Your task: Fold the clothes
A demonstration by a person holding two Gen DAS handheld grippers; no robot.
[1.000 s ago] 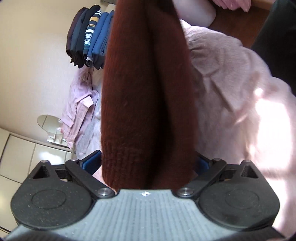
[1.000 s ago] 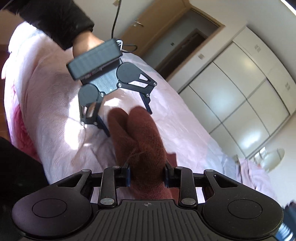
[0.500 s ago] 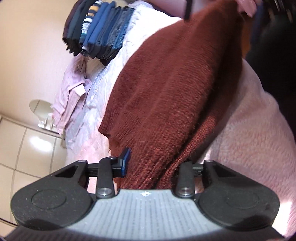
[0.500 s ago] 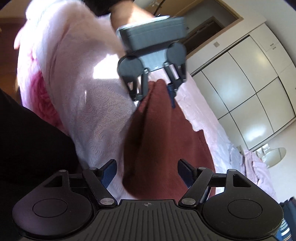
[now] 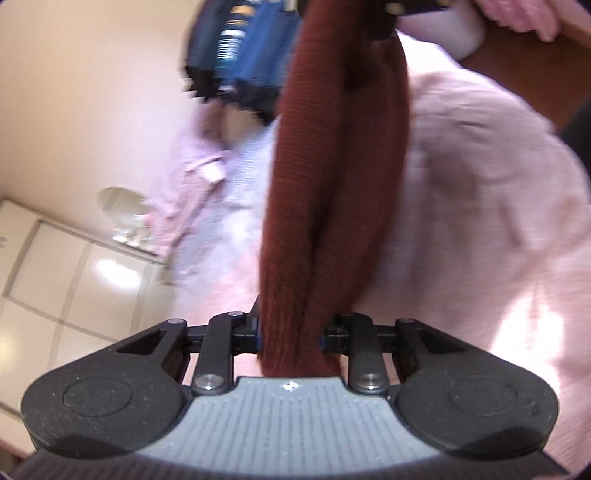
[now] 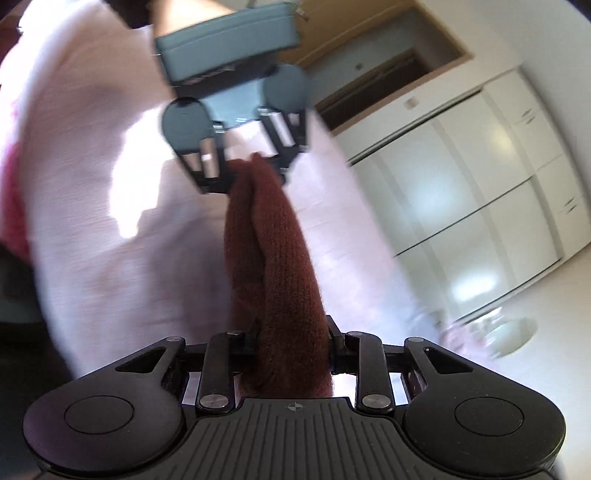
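A dark red knit garment point(image 5: 325, 166) hangs bunched into a narrow band above the pink bed cover point(image 5: 480, 184). It runs taut between my two grippers. My left gripper point(image 5: 290, 332) has its jaws closing, with the pads pressing on one gathered end of the knit. In the right wrist view the same garment point(image 6: 273, 251) stretches away from my right gripper point(image 6: 291, 343). That gripper's jaws are also closing and squeeze the other end. Farther off there, the left gripper point(image 6: 255, 173) pinches the far tip, with a person's hand point(image 6: 177, 14) behind it.
A stack of folded blue and striped clothes point(image 5: 243, 44) lies at the far end of the bed, with a crumpled pink shirt point(image 5: 192, 177) beside it. White wardrobe doors point(image 6: 480, 184) and a doorway point(image 6: 369, 74) stand beyond the bed point(image 6: 92, 184).
Half a second ago the right jaws stood wide and the knit lay spread out. Now both grippers are clamped on it, and it is lifted and drawn into a narrow taut band.
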